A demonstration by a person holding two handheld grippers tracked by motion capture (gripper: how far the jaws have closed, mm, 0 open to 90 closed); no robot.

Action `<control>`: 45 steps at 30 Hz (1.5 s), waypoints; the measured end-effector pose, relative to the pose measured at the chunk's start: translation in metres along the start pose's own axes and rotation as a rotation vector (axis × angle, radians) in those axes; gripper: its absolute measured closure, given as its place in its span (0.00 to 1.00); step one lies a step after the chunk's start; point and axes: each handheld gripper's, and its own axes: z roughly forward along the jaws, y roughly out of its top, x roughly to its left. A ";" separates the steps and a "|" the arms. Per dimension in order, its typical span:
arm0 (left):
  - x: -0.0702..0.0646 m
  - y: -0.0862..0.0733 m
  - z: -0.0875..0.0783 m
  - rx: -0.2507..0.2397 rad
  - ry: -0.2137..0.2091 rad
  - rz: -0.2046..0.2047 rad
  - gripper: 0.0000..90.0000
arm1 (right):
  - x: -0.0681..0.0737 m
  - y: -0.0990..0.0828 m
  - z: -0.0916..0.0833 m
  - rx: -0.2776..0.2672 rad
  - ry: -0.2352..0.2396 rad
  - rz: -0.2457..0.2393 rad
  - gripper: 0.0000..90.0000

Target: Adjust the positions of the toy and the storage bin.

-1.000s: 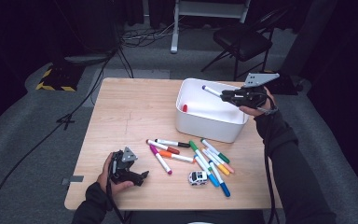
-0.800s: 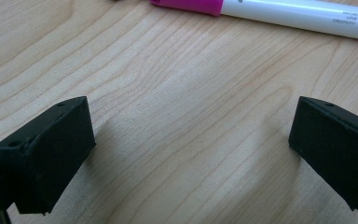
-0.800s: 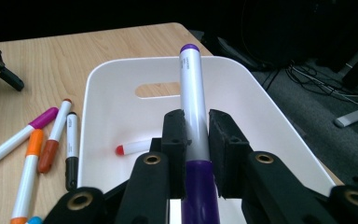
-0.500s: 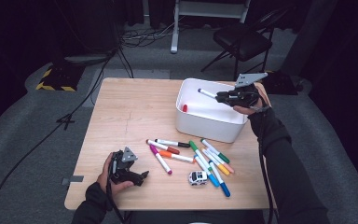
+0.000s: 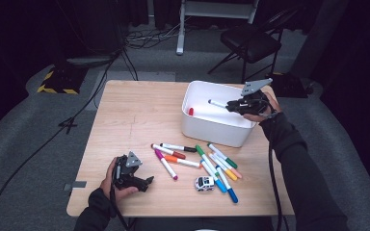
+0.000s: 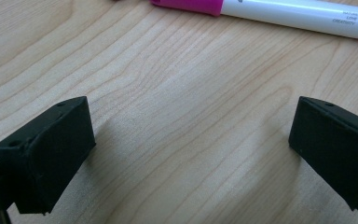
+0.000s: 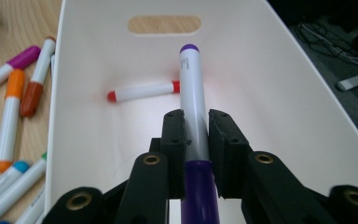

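**Purple marker held over the white bin**

The right gripper (image 7: 196, 126) has its jaws clamped on a purple marker (image 7: 192, 93), pinching the white barrel just ahead of the purple cap, which runs back between the jaws toward the camera. The marker's purple-tipped end juts forward, over the inside of the white bin (image 7: 279, 93). In the high view the right gripper (image 5: 231, 105) hangs above the bin's right side (image 5: 212, 130), the marker (image 5: 217, 103) pointing left across the opening. A red-capped marker (image 7: 142, 91) lies on the bin floor, below and apart from the held one.

The left gripper (image 5: 147, 181) rests on the wooden table (image 5: 139, 115) near its front left corner, jaws wide apart with bare wood between them. A pink marker (image 6: 265, 9) lies just beyond its tips, untouched
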 end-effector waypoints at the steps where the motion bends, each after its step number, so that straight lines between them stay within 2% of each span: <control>1: 0.000 0.000 0.000 -0.001 0.000 0.001 0.00 | -0.001 -0.002 -0.002 0.026 0.008 -0.005 0.85; 4: 0.000 0.000 0.000 -0.001 -0.002 0.000 0.00 | 0.000 -0.005 -0.005 0.068 0.029 -0.027 0.85; 5: 0.000 0.000 0.000 -0.002 -0.002 0.001 0.00 | 0.002 -0.007 -0.005 0.098 0.036 -0.033 0.85; 15: 0.000 0.000 0.000 -0.002 -0.003 0.001 0.00 | 0.005 -0.010 -0.008 0.153 0.058 -0.058 0.83; 23: 0.000 0.000 0.000 0.000 -0.002 0.004 0.00 | 0.007 -0.009 -0.015 0.114 0.048 -0.046 0.79; 24: 0.000 0.000 0.000 -0.001 -0.002 0.004 0.00 | 0.007 -0.010 -0.018 0.085 0.049 -0.038 0.79; 27: 0.000 0.000 0.000 -0.001 -0.002 0.004 0.00 | 0.008 -0.010 -0.021 0.070 0.041 -0.031 0.76; 28: 0.000 0.000 0.000 0.000 -0.002 0.004 0.00 | 0.010 -0.010 -0.026 0.030 0.042 -0.017 0.73; 29: 0.000 0.000 0.000 0.000 -0.002 0.004 0.00 | 0.010 -0.010 -0.026 0.030 0.042 -0.017 0.73; 31: 0.001 0.000 0.000 -0.002 -0.002 0.006 0.00 | 0.014 -0.010 -0.032 -0.020 0.031 -0.001 0.71; 32: 0.000 0.000 0.000 0.000 -0.002 0.004 0.00 | 0.018 -0.012 -0.040 -0.073 0.039 0.005 0.66; 34: 0.000 0.000 0.000 0.000 -0.002 0.004 0.00 | 0.020 -0.012 -0.042 -0.087 0.028 0.005 0.65; 39: 0.000 0.000 0.000 -0.001 -0.002 0.004 0.00 | 0.037 -0.020 -0.064 -0.180 -0.005 0.016 0.61; 42: 0.000 0.000 0.000 -0.001 -0.002 0.004 0.00 | 0.050 -0.028 -0.078 -0.239 -0.007 0.016 0.60; 45: 0.000 0.000 0.000 -0.001 -0.002 0.003 0.00 | 0.062 -0.040 -0.087 -0.262 -0.016 0.004 0.59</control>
